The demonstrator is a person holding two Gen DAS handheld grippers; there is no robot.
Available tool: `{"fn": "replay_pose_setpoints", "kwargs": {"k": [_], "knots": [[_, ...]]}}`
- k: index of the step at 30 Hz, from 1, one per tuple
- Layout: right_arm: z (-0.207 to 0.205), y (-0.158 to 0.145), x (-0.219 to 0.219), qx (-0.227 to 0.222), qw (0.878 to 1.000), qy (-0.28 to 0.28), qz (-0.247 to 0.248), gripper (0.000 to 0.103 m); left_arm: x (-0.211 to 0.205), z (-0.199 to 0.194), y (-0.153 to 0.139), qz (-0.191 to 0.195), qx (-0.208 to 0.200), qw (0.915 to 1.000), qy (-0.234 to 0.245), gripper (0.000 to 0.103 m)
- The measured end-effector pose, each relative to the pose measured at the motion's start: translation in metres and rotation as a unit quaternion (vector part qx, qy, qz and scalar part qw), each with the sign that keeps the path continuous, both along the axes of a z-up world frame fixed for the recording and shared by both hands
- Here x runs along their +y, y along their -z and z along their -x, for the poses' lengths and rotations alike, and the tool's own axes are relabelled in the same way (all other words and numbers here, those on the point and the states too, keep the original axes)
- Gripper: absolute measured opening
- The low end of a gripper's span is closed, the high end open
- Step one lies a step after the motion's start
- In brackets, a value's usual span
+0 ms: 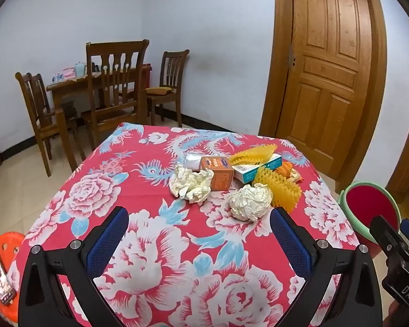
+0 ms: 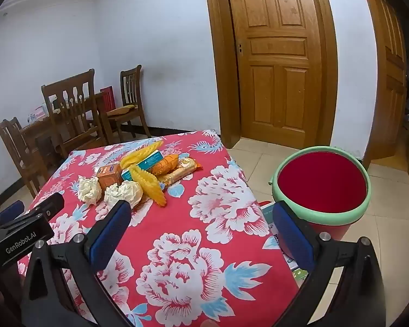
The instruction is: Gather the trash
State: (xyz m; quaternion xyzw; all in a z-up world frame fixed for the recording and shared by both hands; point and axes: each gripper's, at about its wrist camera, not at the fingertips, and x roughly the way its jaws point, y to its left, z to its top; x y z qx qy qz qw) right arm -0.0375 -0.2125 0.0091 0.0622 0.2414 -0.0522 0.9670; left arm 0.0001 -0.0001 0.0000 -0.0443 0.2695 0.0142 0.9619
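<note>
- Red, floral cloth covers the table (image 1: 150,245), and all the trash sits in one cluster on its far half, ahead of both grippers
- Nearest piece: a crumpled cream paper ball (image 1: 250,202), lying just beyond the right-hand fingertip of the left gripper (image 1: 199,218); in the right wrist view the same ball (image 2: 125,192) sits just past the inner fingertip of the right gripper (image 2: 201,212), to its left
- A second crumpled paper wad (image 1: 191,185) lies to the left of the first, close beside an orange carton (image 1: 218,173)
- Behind them a teal-and-white box (image 1: 256,169), two pieces of yellow foam fruit netting (image 1: 280,190) and an orange snack wrapper (image 2: 177,167) lie stacked and touching; the long box runs roughly left-right across the left view
- Both grippers are spread wide with nothing between the blue pads, each tilted down toward the cloth
- The red bin with a green rim (image 2: 321,182) stands on the floor off the table's right edge, directly ahead of the right gripper and well apart from the left
- Judgement: the left gripper faces the pile more squarely, so it suits the first pick; the right one is nearer the bin
- No piece has been lifted yet; the bin's visible interior looks empty
</note>
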Motion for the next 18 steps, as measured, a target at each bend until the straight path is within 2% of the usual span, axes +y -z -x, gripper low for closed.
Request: {"fn": "replay_pose_setpoints", "kwargs": {"k": [18], "knots": [[-0.0017,0.0033,0.0005,0.009,1.0,-0.002,-0.003,0.102,0.0015,-0.0004,0.0067,0.002,0.013,0.9999,-0.005,0.103]]}}
